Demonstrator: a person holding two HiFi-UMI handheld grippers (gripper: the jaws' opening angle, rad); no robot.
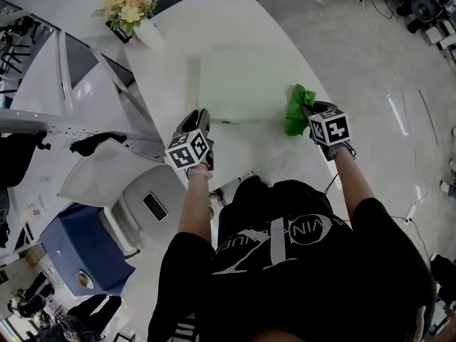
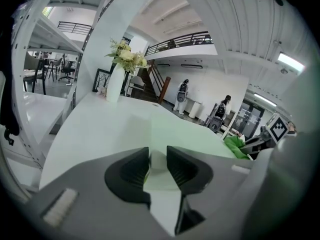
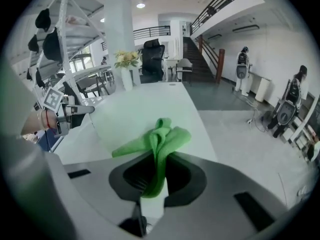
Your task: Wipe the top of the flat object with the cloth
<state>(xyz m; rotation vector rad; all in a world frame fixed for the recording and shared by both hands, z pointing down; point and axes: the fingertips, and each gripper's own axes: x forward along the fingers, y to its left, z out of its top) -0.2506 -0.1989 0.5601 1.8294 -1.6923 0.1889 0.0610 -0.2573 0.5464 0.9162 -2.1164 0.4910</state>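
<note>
A pale green flat board [image 1: 239,91] lies on the white table [image 1: 174,70]. My left gripper [image 1: 202,118] is at the board's near left corner, and in the left gripper view [image 2: 157,163] the board's edge [image 2: 158,160] sits clamped between the dark pads. My right gripper [image 1: 308,117] is shut on a bright green cloth [image 1: 298,107] at the board's right edge. In the right gripper view the cloth [image 3: 162,136] bunches up out of the jaws [image 3: 159,171], over the edge of the board [image 3: 125,114]. The left gripper view shows the cloth [image 2: 235,146] at far right.
A white vase of yellow flowers [image 1: 135,9] stands at the table's far left corner. A white chair [image 1: 107,173] and a blue box [image 1: 82,251] are left of the person. The table's curved right edge drops to a grey floor with cables [image 1: 420,191].
</note>
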